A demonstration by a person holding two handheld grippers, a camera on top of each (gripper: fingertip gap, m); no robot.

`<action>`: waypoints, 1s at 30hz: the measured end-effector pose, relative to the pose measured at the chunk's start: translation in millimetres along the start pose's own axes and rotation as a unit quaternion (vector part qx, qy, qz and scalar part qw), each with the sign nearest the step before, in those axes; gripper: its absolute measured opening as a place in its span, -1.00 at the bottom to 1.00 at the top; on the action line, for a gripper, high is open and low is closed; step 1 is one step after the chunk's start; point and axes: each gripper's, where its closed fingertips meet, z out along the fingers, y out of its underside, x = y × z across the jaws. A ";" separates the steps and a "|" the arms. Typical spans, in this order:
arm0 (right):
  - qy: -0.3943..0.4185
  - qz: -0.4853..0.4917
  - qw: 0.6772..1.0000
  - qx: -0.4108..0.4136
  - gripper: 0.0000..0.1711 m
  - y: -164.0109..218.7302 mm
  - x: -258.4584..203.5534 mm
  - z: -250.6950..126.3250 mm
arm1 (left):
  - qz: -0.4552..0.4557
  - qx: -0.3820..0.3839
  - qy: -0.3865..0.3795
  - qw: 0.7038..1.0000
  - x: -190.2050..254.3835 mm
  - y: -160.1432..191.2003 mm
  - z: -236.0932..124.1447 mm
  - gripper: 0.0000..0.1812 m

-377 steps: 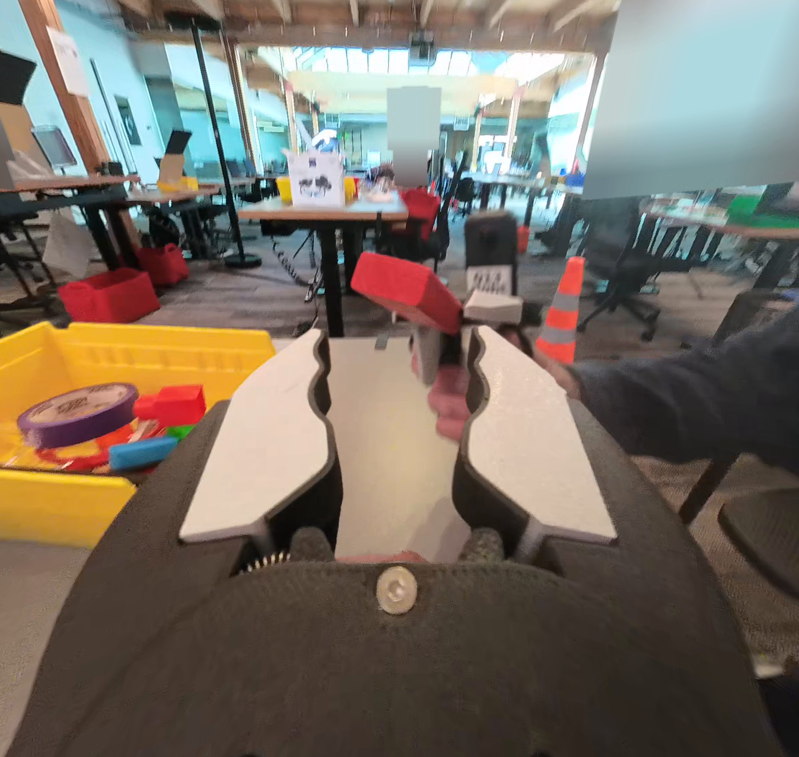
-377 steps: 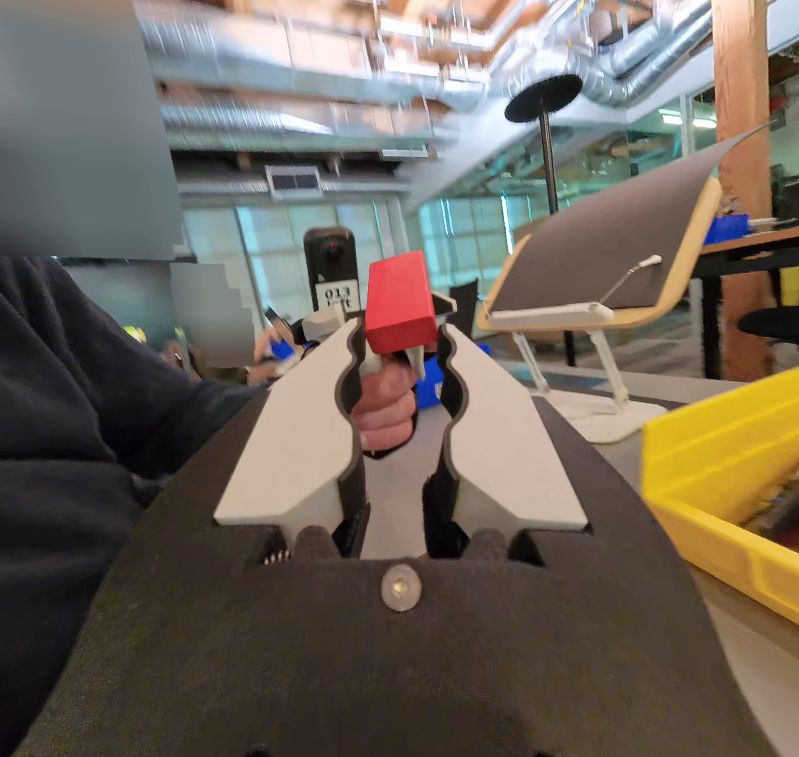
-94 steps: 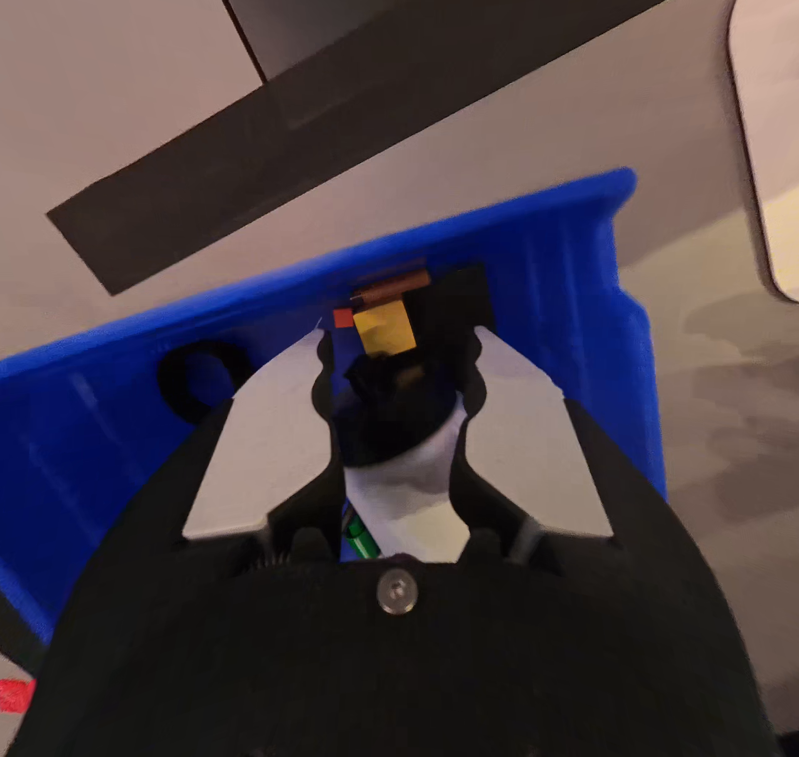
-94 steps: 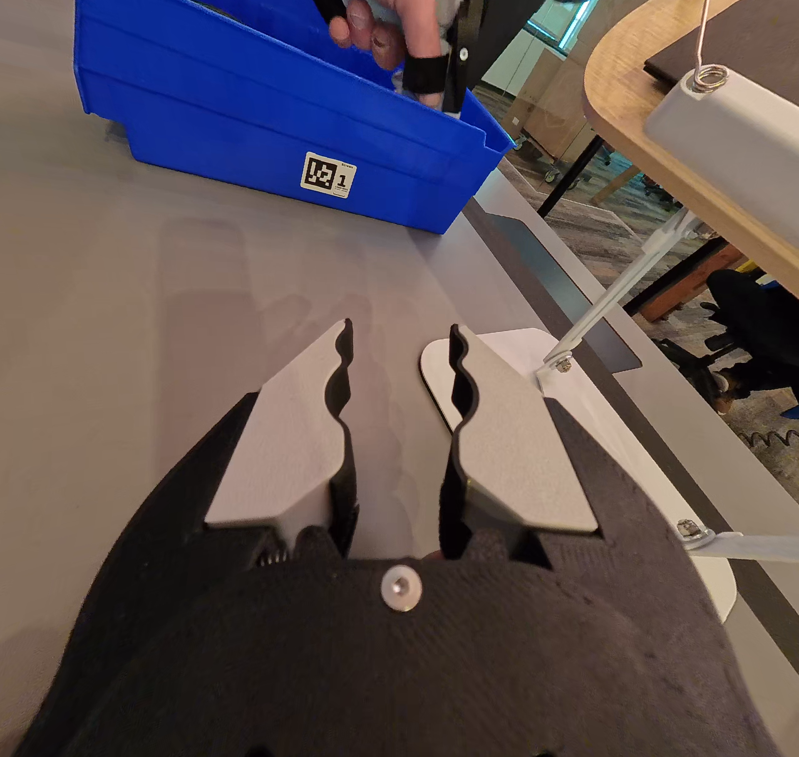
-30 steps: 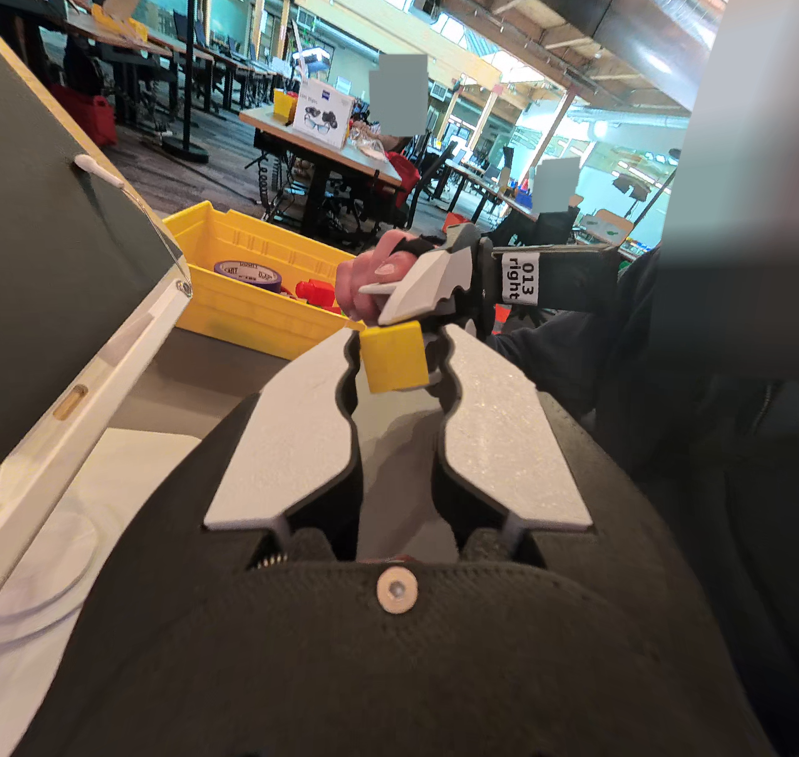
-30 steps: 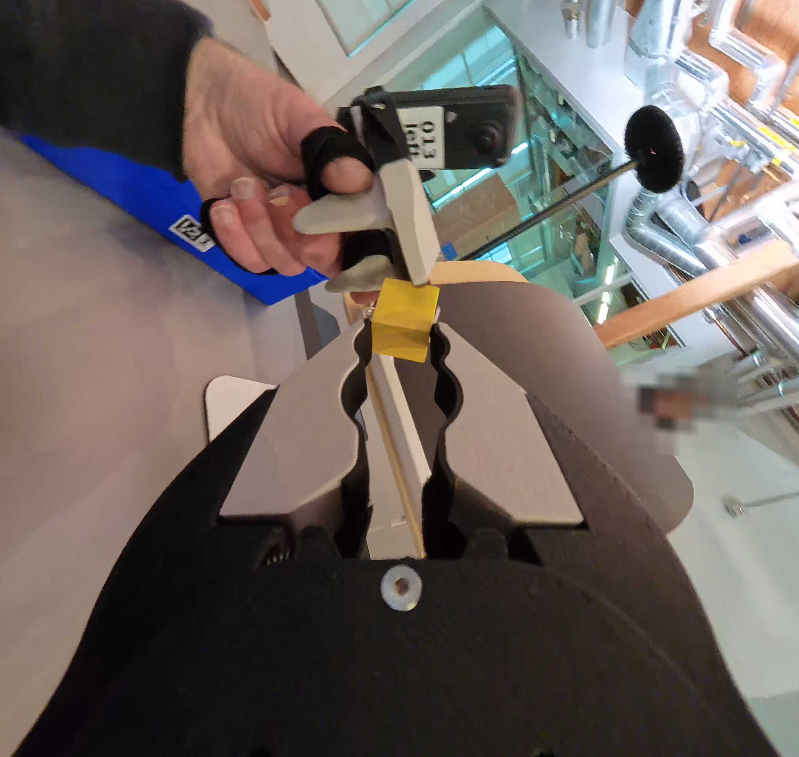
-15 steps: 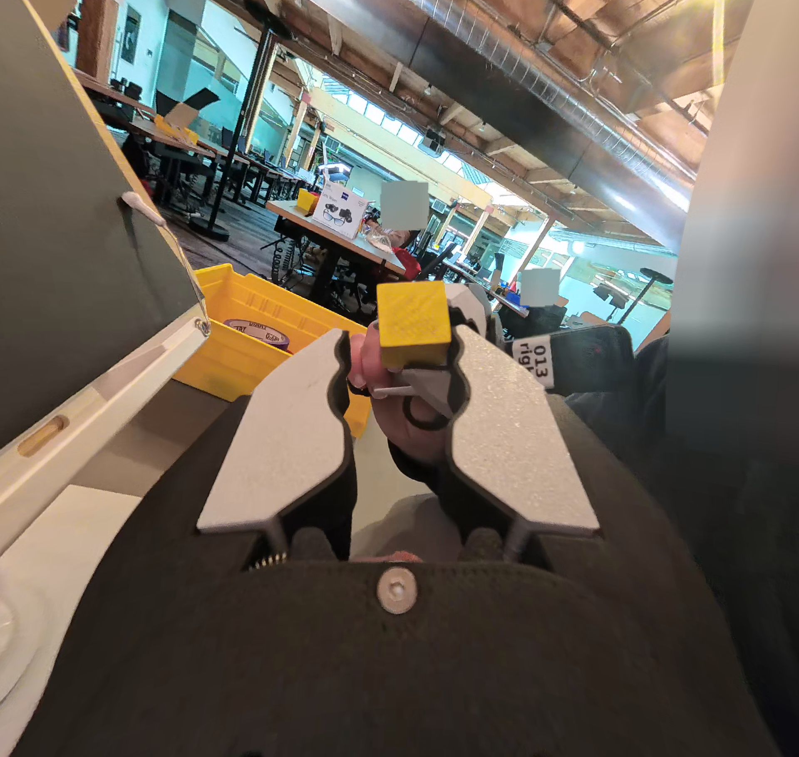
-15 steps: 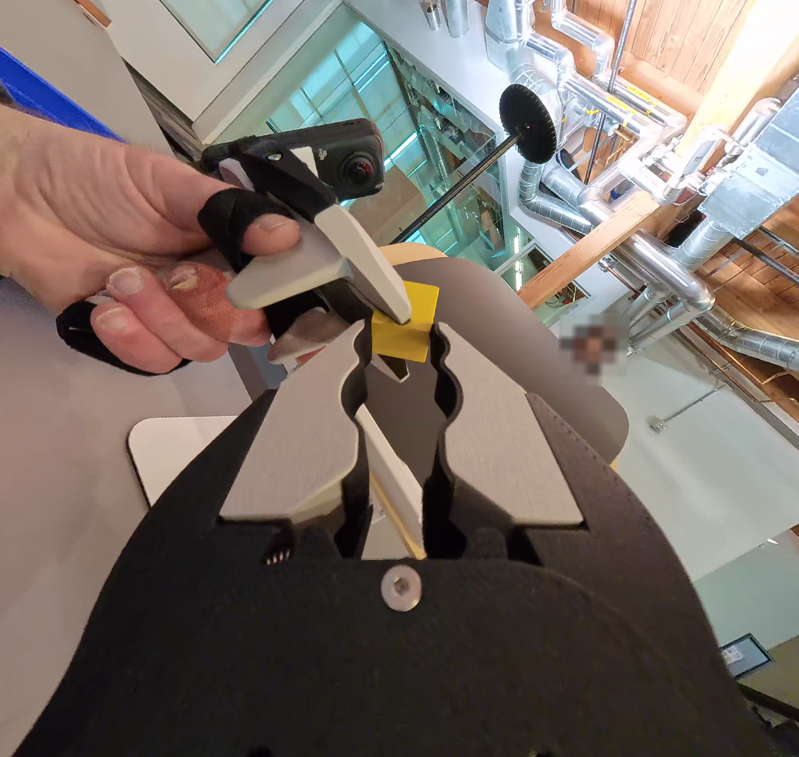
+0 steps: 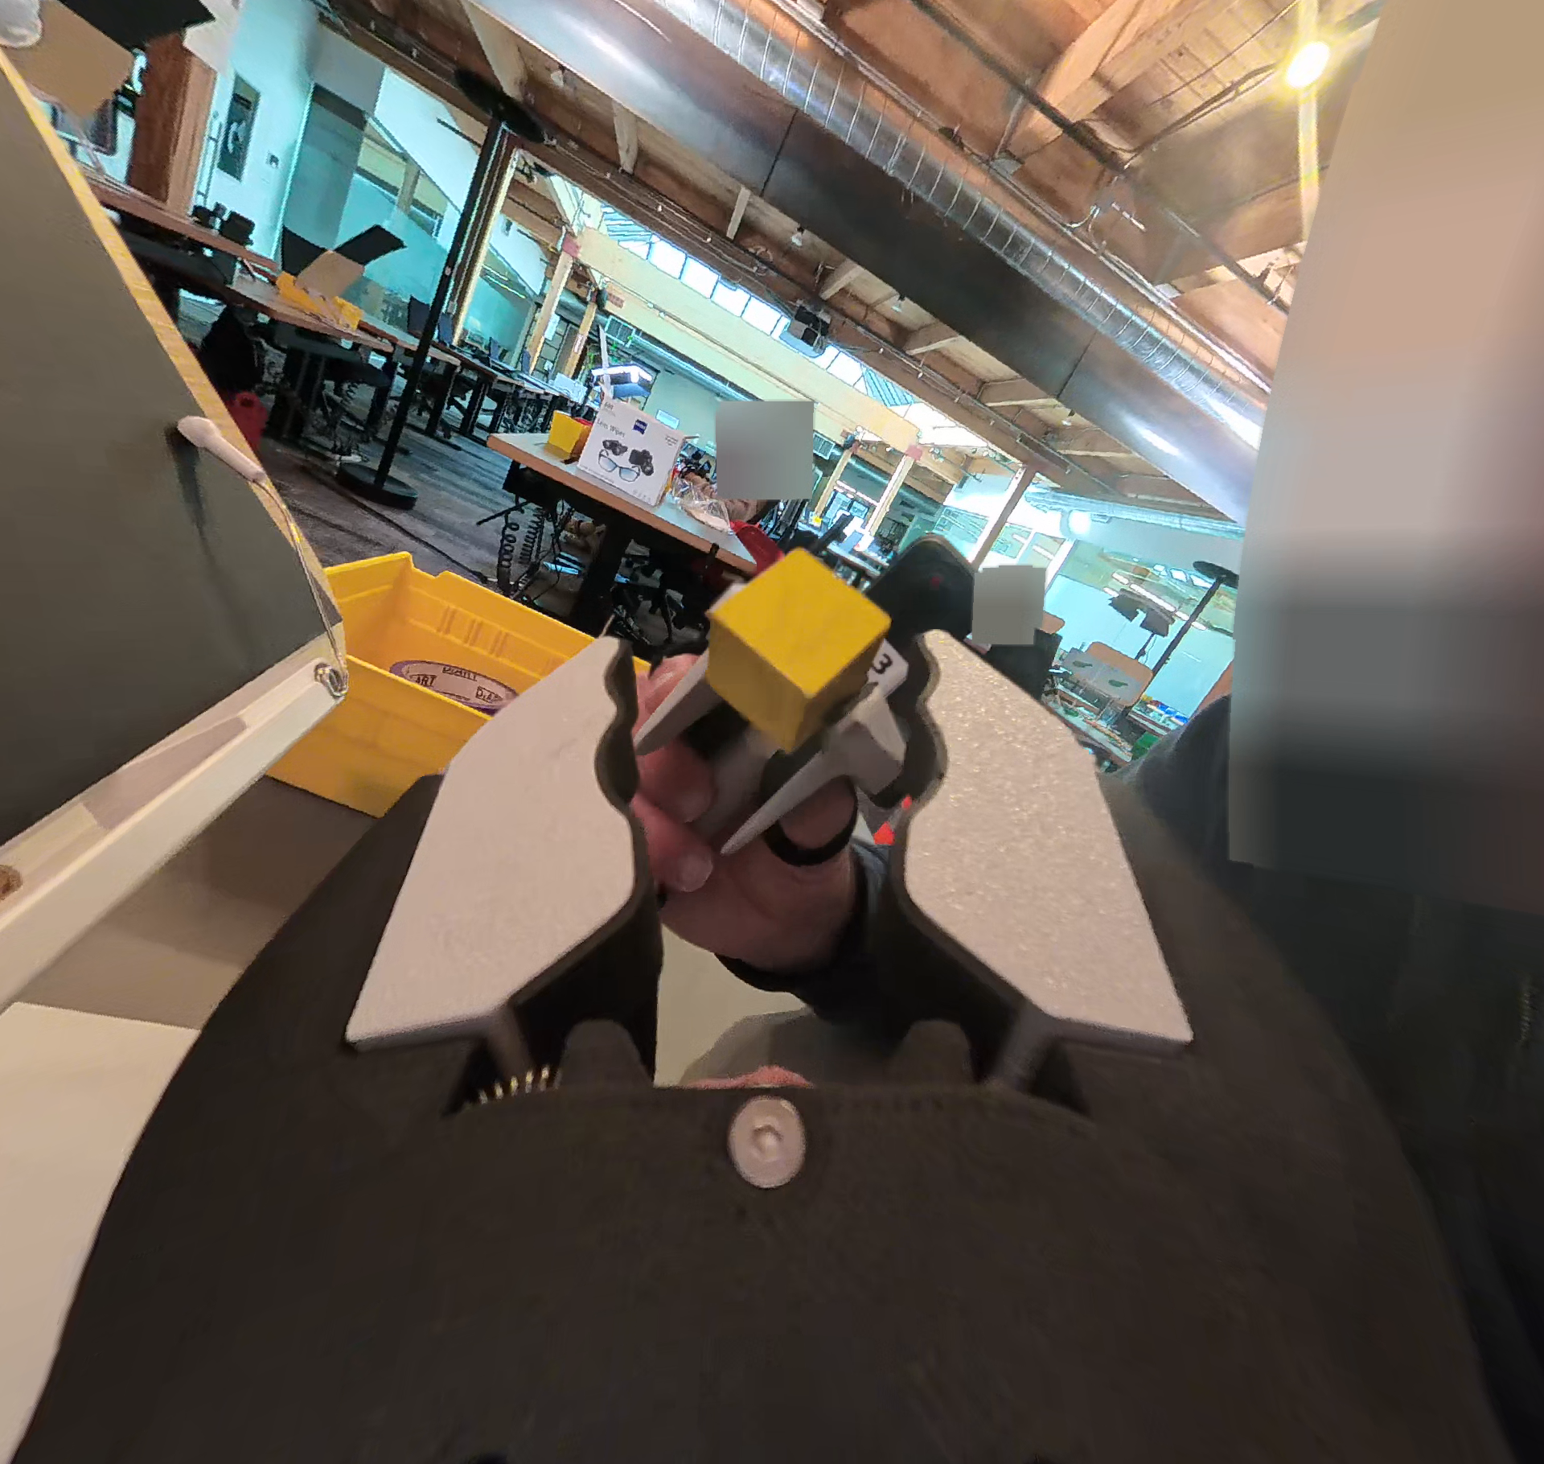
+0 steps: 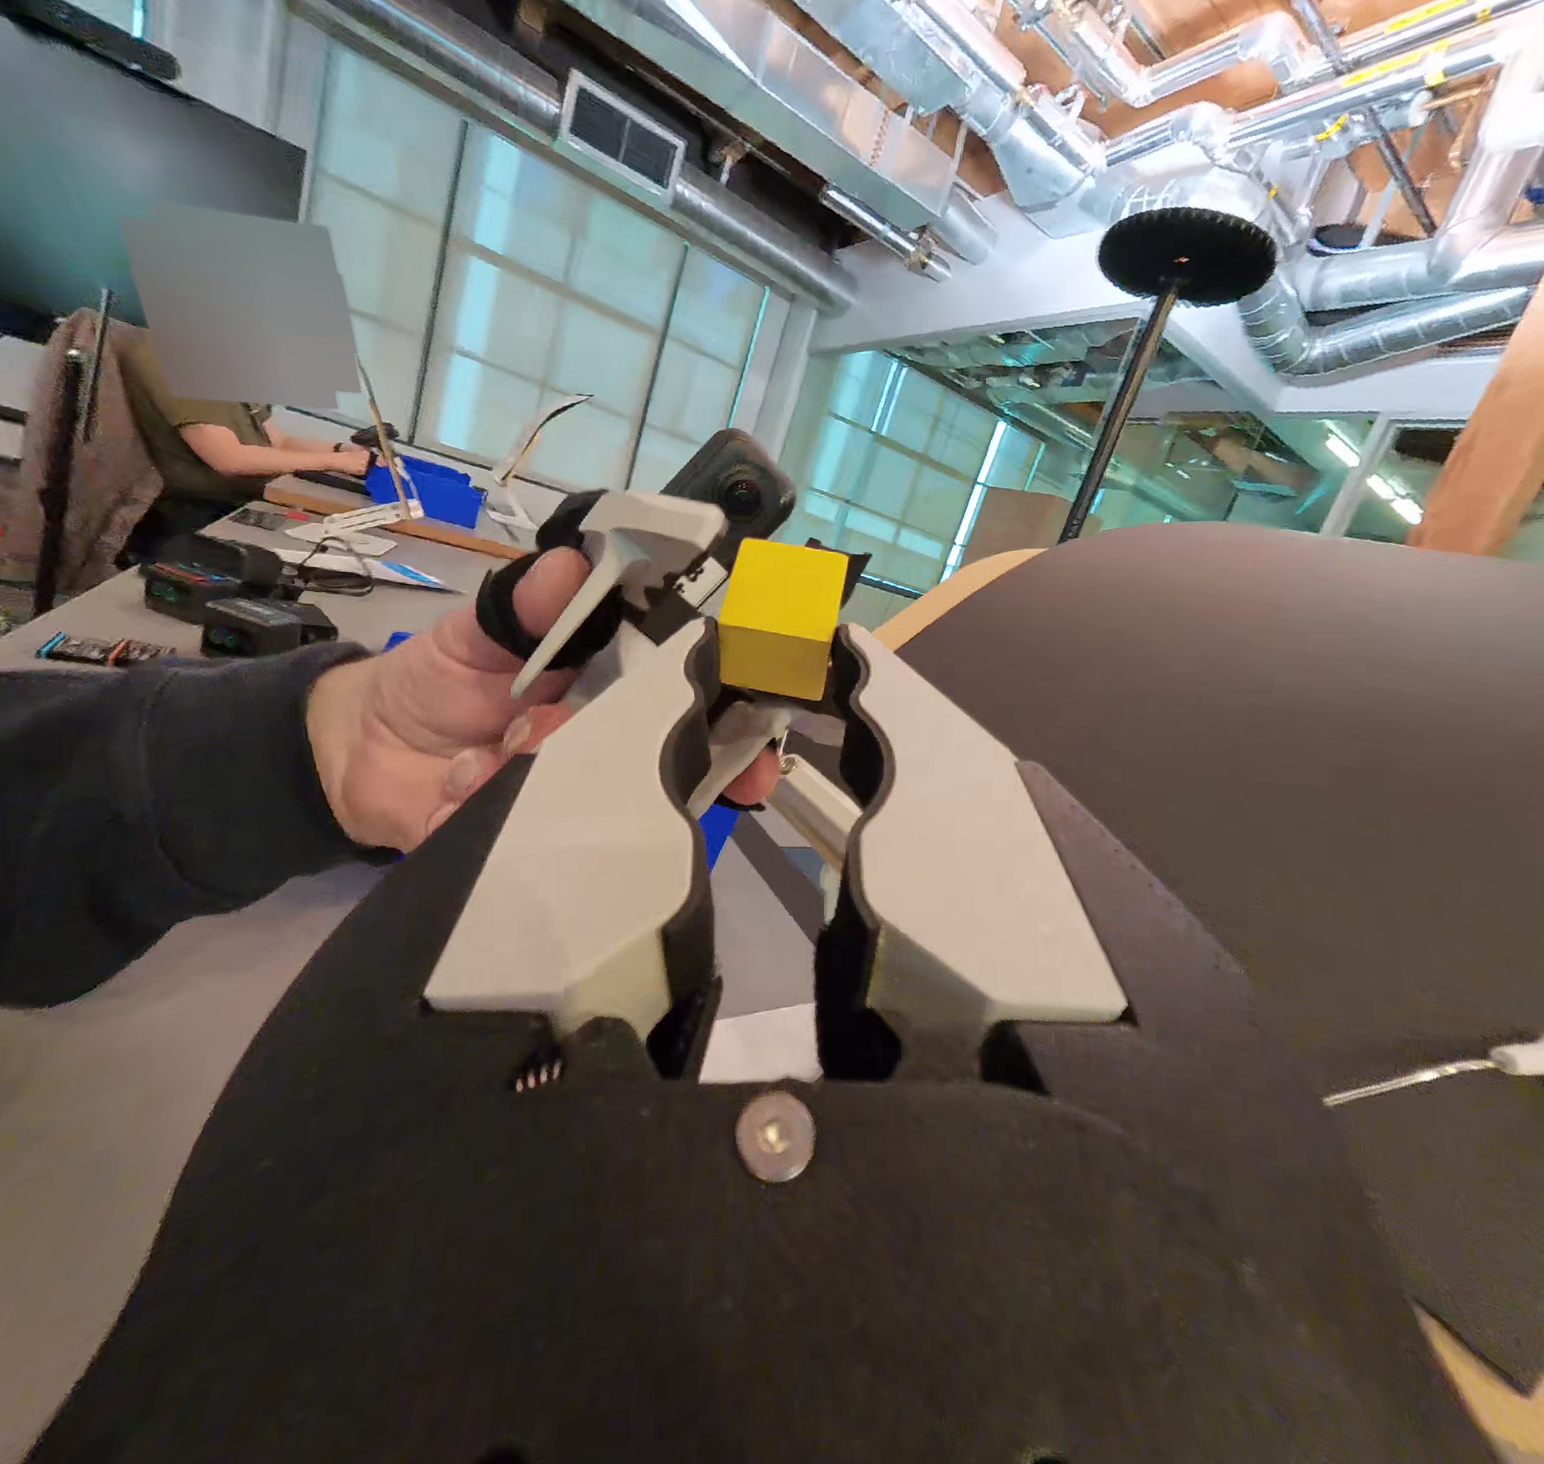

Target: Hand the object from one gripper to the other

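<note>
A yellow cube (image 10: 781, 613) sits between the fingertips of my right gripper (image 10: 773, 638), which is shut on it and holds it in the air. In the left wrist view the cube (image 9: 789, 647) rests on the right gripper (image 9: 785, 743), held by a person's hand (image 9: 752, 881). My left gripper (image 9: 773, 642) is open, with its jaws wide on either side of the cube and clear of it. It also shows in the right wrist view (image 10: 660, 588), fingers spread, just behind and left of the cube.
A yellow bin (image 9: 434, 655) with a purple tape roll (image 9: 455, 680) stands on the grey table (image 10: 125, 1090). A tilted dark board on a white stand (image 9: 125, 504) is at the left, and fills the right of the right wrist view (image 10: 1211, 713). A dark sleeve (image 10: 125, 797) crosses the left. Only a small space, under 4 cm, lies between the two pairs of fingers.
One second ago my left gripper was shut on the yellow cube. The right gripper closed on it, and the left gripper has opened and let go.
</note>
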 end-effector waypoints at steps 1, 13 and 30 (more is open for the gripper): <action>-0.009 0.000 1.000 -0.002 -0.72 3.5 -2.4 0.3 | -0.005 0.003 0.004 1.000 1.2 -0.3 1.3 -0.36; -0.002 0.011 1.000 -0.008 -0.72 17.8 1.8 -1.9 | 0.021 -0.009 -0.052 0.998 -10.7 3.2 2.3 -0.57; -0.020 0.064 0.986 -0.153 -0.31 16.1 27.3 -18.4 | 0.464 -0.168 -0.408 0.768 -44.0 -20.8 -40.4 -0.57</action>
